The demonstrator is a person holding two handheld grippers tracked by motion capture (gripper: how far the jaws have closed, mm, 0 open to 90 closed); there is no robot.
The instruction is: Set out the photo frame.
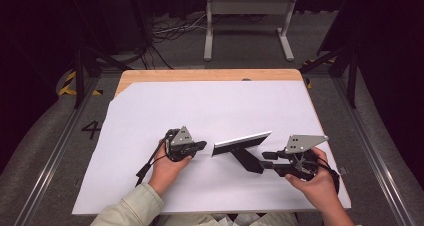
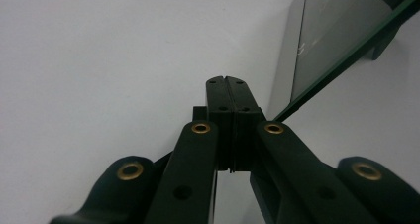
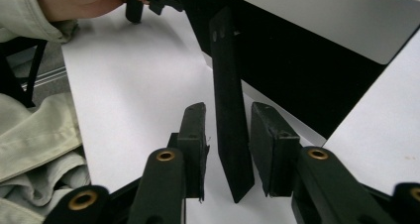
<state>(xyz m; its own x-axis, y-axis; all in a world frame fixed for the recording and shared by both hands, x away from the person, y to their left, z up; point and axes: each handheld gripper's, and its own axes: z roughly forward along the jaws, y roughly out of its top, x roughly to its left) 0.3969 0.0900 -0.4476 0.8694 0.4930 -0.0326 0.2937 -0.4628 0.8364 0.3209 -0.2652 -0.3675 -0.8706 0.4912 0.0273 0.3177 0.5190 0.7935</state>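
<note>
frame: a picture frame point(image 1: 242, 141) standing on its edge on the white sheet point(image 1: 200, 106), a bit right of the middle of the high view, between the two grippers
stand: its black back leg point(image 1: 247, 160) is swung out and runs from the frame down toward the lower right of the high view; in the right gripper view the leg point(image 3: 230, 110) goes nearly straight up the middle of the picture
long axis: frame's long side runs left to right, with the right end sitting higher in the high view, so it's slanted, not square to the table edge
facing: the pale top edge catches the light and the dark back point(image 3: 297, 70) looks toward the right gripper; in the left gripper view I can see a greenish glass face point(image 2: 337, 30) at the upper right
left gripper: left gripper point(image 1: 199, 146) just left of the frame's near end, jaws clenched tight together with nothing between them
right gripper: right gripper point(image 1: 266, 159) has its jaws either side of the leg's tip, small gaps on both sides, so not gripping it
containers: no boxes or bins on the table, just the sheet
</note>
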